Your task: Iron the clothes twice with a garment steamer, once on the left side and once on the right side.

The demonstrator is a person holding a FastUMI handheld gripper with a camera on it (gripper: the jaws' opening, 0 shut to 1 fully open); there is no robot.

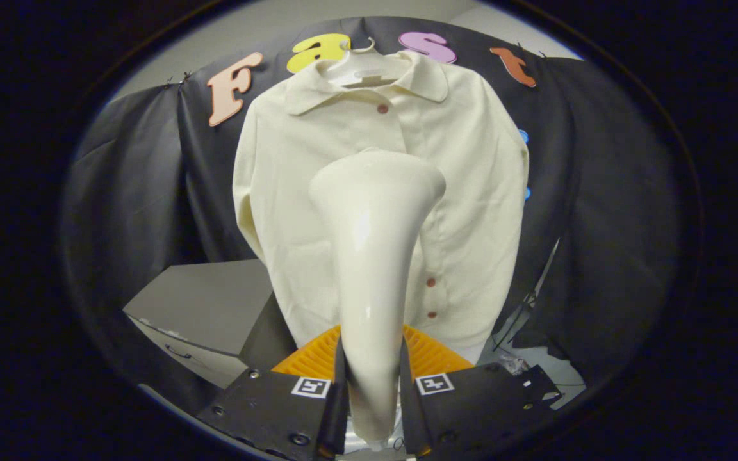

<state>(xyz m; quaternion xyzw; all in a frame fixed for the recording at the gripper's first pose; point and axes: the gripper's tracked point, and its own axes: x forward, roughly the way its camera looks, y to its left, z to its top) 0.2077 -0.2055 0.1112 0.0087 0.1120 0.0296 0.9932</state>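
A cream button-up shirt point(471, 192) hangs on a white hanger point(362, 67) against the booth's dark cloth wall. My gripper point(372, 378) is shut on the handle of a glossy white garment steamer point(372, 256). The steamer rises from between the fingers point(330, 384) and widens to its head, which sits in front of the shirt's middle, near the button line. Its far face is hidden, so I cannot tell whether the head touches the cloth. Two reddish buttons point(431, 298) show just right of the handle.
A grey-white cabinet or table point(209, 307) stands low at the left, beside the shirt's hem. Dark cables point(523, 314) hang at the lower right near the cloth wall. The black cloth point(599, 224) surrounds the shirt on both sides.
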